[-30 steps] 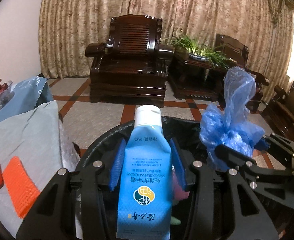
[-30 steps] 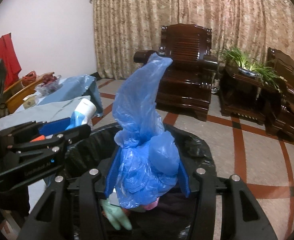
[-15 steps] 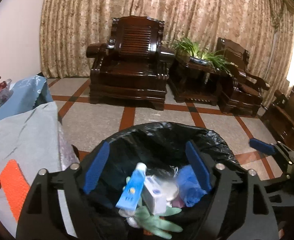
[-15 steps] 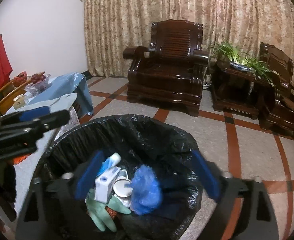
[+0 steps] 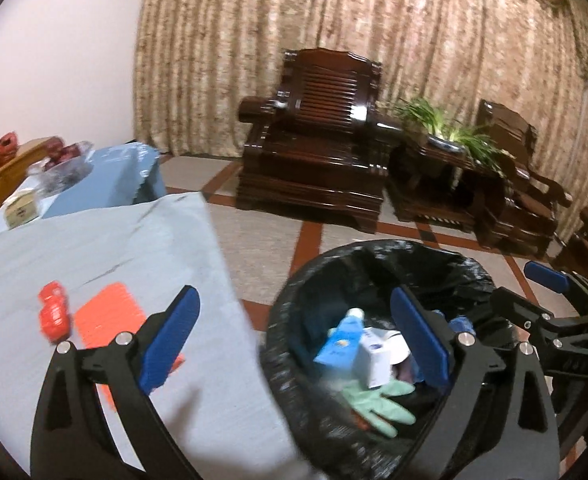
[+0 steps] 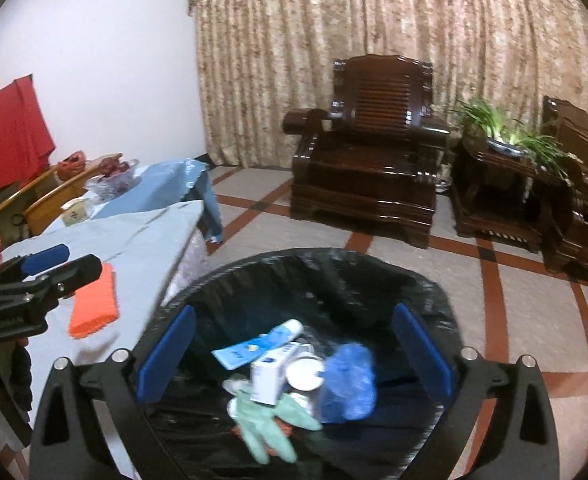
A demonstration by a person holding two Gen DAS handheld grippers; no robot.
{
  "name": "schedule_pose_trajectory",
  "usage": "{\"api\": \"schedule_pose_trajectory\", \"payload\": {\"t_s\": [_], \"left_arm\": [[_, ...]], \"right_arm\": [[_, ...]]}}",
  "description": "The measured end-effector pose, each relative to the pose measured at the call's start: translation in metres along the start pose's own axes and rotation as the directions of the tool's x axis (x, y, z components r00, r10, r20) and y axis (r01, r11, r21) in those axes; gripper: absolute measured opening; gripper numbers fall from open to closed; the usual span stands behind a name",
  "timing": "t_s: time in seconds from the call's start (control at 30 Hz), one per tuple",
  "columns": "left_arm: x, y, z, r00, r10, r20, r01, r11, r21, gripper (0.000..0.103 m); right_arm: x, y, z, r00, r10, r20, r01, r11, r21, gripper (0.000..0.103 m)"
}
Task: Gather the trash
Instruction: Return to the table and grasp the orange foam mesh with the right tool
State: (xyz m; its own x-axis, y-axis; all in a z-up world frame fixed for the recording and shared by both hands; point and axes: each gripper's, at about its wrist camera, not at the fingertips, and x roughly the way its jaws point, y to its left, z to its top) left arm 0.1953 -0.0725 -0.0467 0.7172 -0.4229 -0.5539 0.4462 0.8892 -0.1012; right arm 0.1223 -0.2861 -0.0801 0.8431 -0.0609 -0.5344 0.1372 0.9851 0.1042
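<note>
A bin with a black liner stands beside the grey-clothed table. Inside it lie a blue tube, a white box, a green glove and a crumpled blue plastic bag. My left gripper straddles the table edge and the bin's left rim; its jaws are opening with nothing between them. Over the bin, my right gripper is open and empty. An orange pad and a small red object lie on the table.
A dark wooden armchair and a side table with a green plant stand across the tiled floor before a curtain. A blue-clothed table with a small box sits behind the grey one. A red cloth hangs at far left.
Both grippers let go: the blue tube and the blue bag dropped into the bin. My left gripper swung left toward the table; the right gripper shifted slightly.
</note>
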Motion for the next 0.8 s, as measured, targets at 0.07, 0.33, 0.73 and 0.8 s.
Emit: {"api": "schedule_pose_trajectory", "payload": {"t_s": [0.07,0.33,0.73,0.8], "left_arm": [[-0.011,0.014,-0.004,1.000,0.024,0.008,-0.024,1.000,-0.013,0.094],[-0.045,0.074,-0.020,0.991,0.136,0.012,-0.135,0.989,-0.062,0.094],[-0.072,0.176,-0.041,0.945,0.325,-0.019,-0.325,0.936,-0.137,0.094],[-0.072,0.187,-0.044,0.938,0.345,-0.030,-0.346,0.927,-0.144,0.094]], "right_arm": [[0.003,0.015,0.001,1.000,0.023,-0.004,-0.023,1.000,-0.018,0.097],[0.016,0.074,0.003,0.994,0.104,-0.015,-0.105,0.991,-0.079,0.097],[0.057,0.163,0.008,0.976,0.209,-0.056,-0.216,0.963,-0.160,0.097],[0.068,0.178,0.007,0.973,0.222,-0.068,-0.231,0.958,-0.169,0.097]]}}
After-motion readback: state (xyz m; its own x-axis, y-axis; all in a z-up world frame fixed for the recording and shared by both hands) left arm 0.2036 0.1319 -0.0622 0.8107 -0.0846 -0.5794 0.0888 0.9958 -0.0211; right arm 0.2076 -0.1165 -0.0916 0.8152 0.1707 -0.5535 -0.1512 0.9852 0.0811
